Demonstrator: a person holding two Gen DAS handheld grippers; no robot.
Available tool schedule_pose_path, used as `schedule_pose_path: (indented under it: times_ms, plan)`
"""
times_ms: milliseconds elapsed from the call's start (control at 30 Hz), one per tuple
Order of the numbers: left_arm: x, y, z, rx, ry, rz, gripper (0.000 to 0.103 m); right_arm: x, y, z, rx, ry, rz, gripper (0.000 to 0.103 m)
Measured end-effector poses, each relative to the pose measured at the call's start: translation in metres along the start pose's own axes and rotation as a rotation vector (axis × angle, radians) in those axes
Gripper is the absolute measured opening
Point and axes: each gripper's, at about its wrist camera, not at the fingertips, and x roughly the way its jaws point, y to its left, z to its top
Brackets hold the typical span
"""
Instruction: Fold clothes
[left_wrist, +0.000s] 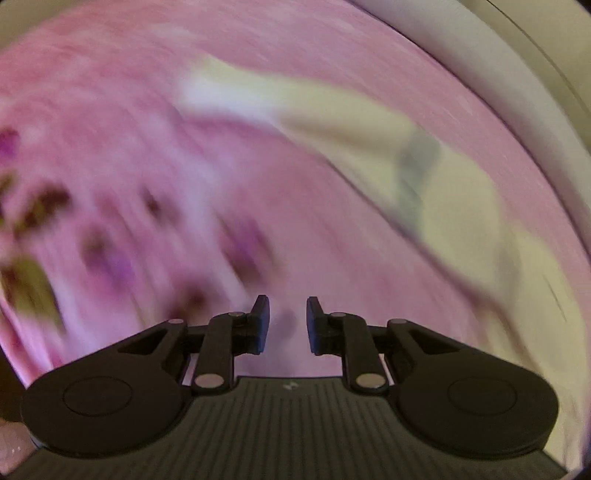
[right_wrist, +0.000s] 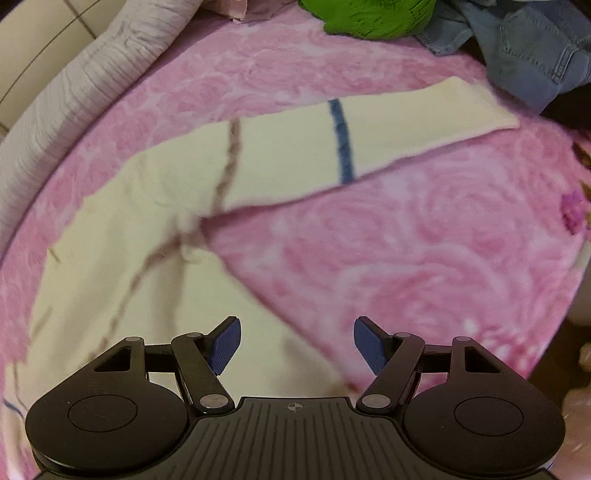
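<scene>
A cream garment with a blue stripe and a brown stripe lies spread on the pink rose-patterned blanket; one long sleeve reaches toward the upper right. My right gripper is open and empty, hovering over the garment's lower edge. In the blurred left wrist view the same cream garment lies ahead and to the right. My left gripper is open with a narrow gap and empty, over the pink blanket.
A green garment and blue denim clothes are piled at the far edge. A grey-white ribbed cushion borders the blanket on the left. Dark purple flower prints mark the blanket.
</scene>
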Motion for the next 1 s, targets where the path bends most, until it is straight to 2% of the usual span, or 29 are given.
schedule_pose_path:
  times_ms: [133,200,300,367,433,467,500,567,600,667,767,833,900,1000]
  plan:
    - [-0.015,-0.04,-0.077,0.174,0.179,-0.209,0.026,-0.001,-0.02,-0.015,-0.084,0.037,0.029,0.071]
    - [-0.014,-0.05,-0.105,0.192,0.236,-0.265,0.037,-0.001,-0.029,-0.023,-0.134,0.062,0.062,0.071]
    - [-0.002,-0.054,-0.13,0.16,0.287,-0.264,0.039,0.001,-0.044,-0.029,-0.186,0.087,0.108,0.071]
    - [0.006,-0.056,-0.142,0.144,0.276,-0.228,0.039,0.006,-0.059,-0.032,-0.18,0.112,0.137,0.071]
    - [0.006,-0.06,-0.148,0.11,0.246,-0.234,0.036,0.011,-0.074,-0.034,-0.17,0.137,0.165,0.071]
    - [0.007,-0.064,-0.147,0.111,0.246,-0.252,0.014,0.013,-0.081,-0.036,-0.165,0.15,0.179,0.071]
    - [0.007,-0.068,-0.147,0.116,0.246,-0.263,0.003,0.016,-0.088,-0.037,-0.16,0.163,0.193,0.071]
    - [-0.006,-0.08,-0.137,0.163,0.212,-0.256,0.002,0.02,-0.084,-0.04,-0.164,0.215,0.252,0.071]
    - [-0.016,-0.086,-0.131,0.187,0.186,-0.256,0.002,0.023,-0.081,-0.042,-0.168,0.243,0.283,0.055]
    - [-0.042,-0.094,-0.111,0.202,0.132,-0.281,0.002,0.028,-0.075,-0.046,-0.174,0.299,0.346,0.007]
    - [-0.06,-0.101,-0.07,0.138,0.097,-0.314,0.002,0.018,-0.054,-0.034,-0.208,0.35,0.412,0.006]
    - [-0.066,-0.107,-0.042,0.093,0.08,-0.33,0.0,0.006,-0.042,-0.007,-0.151,0.34,0.505,0.005]
    - [-0.048,-0.119,-0.019,0.049,0.073,-0.318,0.001,0.013,-0.038,0.018,-0.065,0.319,0.5,0.005]
    - [0.01,-0.131,-0.007,-0.036,0.164,-0.254,0.004,0.047,-0.034,0.037,0.033,0.338,0.42,0.007]
